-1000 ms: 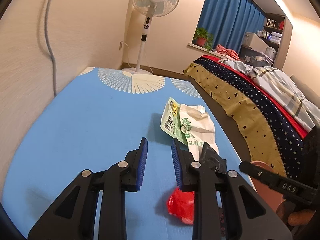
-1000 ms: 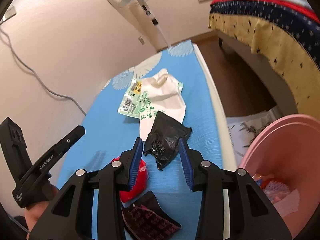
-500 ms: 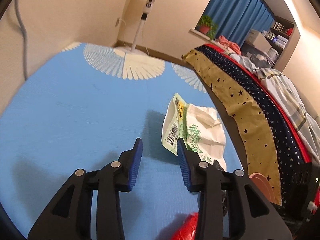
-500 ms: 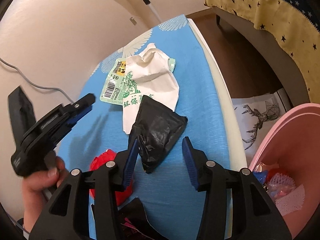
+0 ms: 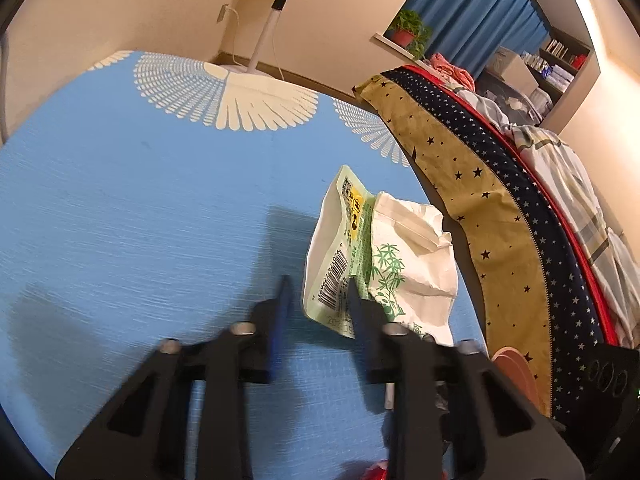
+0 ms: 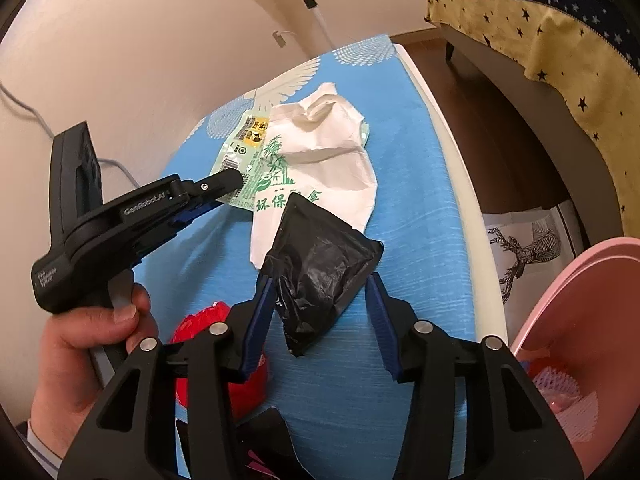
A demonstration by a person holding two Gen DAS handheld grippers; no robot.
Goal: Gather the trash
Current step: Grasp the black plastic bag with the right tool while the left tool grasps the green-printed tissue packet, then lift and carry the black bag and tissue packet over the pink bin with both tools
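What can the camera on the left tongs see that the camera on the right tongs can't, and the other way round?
Only the left camera shows the potted plant, the blue curtain and the shelves behind the bed.

Only the right camera shows the black bag lying between the right tongs, the red bag, the pink tub and the hand holding the left tongs.

Both show the blue mat, the green wrapper, the white paper bag, the fan pole and the starry bedcover.
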